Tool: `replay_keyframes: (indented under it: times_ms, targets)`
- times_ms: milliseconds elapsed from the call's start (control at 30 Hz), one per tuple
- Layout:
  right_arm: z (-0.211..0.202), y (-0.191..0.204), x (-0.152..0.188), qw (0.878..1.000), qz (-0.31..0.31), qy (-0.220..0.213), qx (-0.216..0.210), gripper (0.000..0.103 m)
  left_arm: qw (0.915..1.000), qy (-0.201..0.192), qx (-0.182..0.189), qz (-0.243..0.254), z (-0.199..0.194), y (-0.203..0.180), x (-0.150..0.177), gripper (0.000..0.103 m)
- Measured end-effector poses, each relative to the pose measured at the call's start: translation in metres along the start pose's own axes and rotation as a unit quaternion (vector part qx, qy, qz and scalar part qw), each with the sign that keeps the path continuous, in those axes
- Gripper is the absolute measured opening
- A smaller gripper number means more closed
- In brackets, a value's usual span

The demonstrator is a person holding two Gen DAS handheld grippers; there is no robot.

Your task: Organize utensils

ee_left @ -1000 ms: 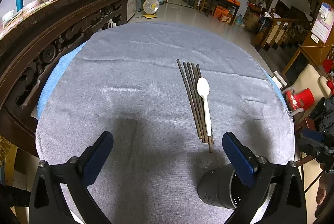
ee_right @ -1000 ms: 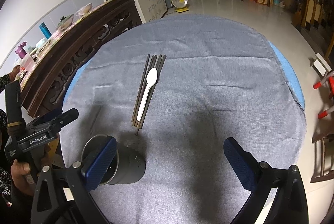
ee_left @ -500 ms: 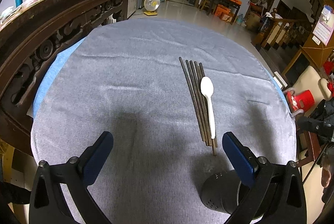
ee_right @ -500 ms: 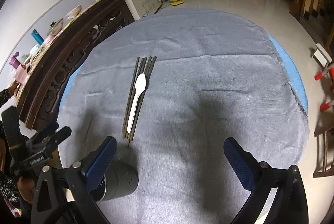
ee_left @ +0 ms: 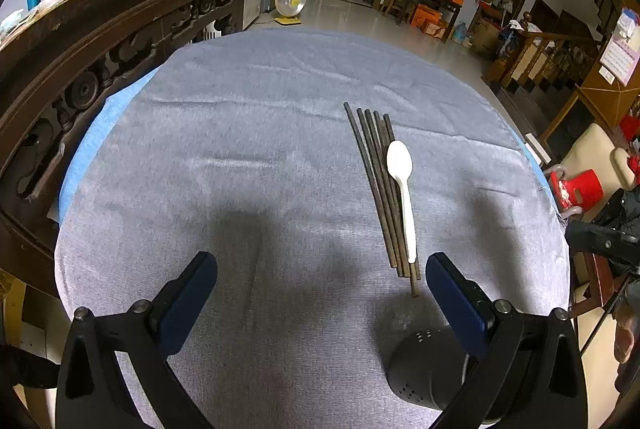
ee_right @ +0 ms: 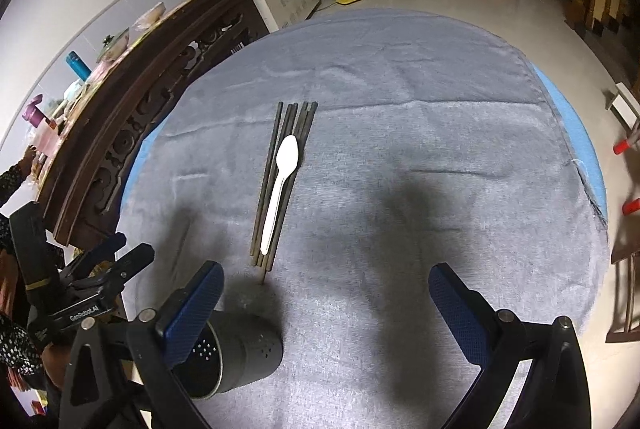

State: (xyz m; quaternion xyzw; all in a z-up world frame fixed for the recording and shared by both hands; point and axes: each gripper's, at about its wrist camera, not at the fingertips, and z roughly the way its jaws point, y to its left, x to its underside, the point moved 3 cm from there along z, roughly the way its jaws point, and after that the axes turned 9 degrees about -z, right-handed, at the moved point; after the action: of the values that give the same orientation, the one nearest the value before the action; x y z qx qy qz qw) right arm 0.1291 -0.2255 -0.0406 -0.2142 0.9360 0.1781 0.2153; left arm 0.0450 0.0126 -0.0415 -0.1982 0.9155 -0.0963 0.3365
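Several dark chopsticks lie side by side on the grey tablecloth, with a white plastic spoon lying on top of them. They also show in the right wrist view: chopsticks, spoon. A black perforated utensil holder lies near the table's front edge; in the right wrist view the holder lies on its side, mouth toward me. My left gripper is open and empty, left of the holder. My right gripper is open and empty, its left finger just above the holder.
The round table's cloth hangs over a blue underlay. A carved dark wooden sideboard stands close on the left with bowls on top. The left gripper shows at the right view's left edge. Chairs stand to the right.
Both grippers have moved a little forward toward the utensils. The holder sits lower and nearer in both views. Both stay open.
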Motion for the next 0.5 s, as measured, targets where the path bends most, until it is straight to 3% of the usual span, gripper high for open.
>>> replay_keyframes:
  times_ms: [300,400,500]
  targets:
    - [0.056,-0.006,-0.050,0.999,0.006,0.046,-0.008,0.102,0.9981,0.029,-0.023,-0.049,0.023,0.031,-0.004,0.103]
    - [0.085,-0.001,-0.068,0.997,0.008,0.073,-0.018,0.094,0.9972,0.035,-0.025,-0.061,0.031,0.042,-0.004,0.103]
    - [0.119,0.011,-0.085,0.995,-0.003,0.097,-0.024,0.081,0.9936,0.080,-0.043,-0.068,0.035,0.045,0.007,0.103]
